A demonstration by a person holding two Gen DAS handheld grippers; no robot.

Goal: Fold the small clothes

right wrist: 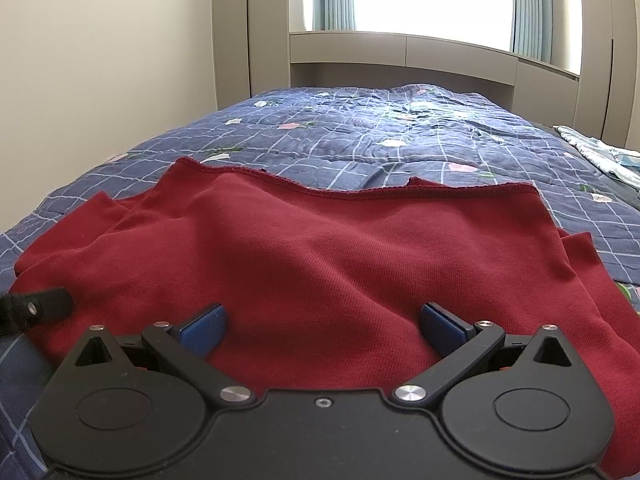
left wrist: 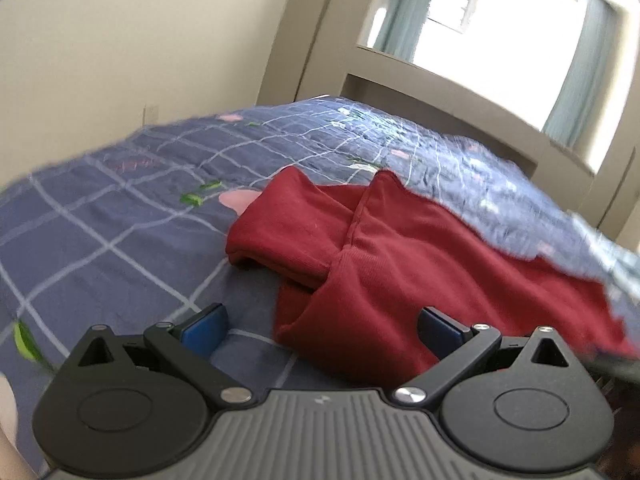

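A dark red knit garment [right wrist: 320, 248] lies spread on the blue quilted bedspread with a pale grid and flower print [right wrist: 360, 136], its stitched hem toward the window end of the bed. At the garment's left side, one sleeve [left wrist: 288, 228] is folded across the cloth. The left gripper [left wrist: 322, 330] hangs released just over that sleeve end, blue pads [left wrist: 206, 328] wide apart, nothing between them. The right gripper [right wrist: 322, 330] sits low over the garment's near edge, also spread and empty. Right of the garment, well apart, a pale patterned cloth [right wrist: 596, 152] lies on the bedspread's far edge.
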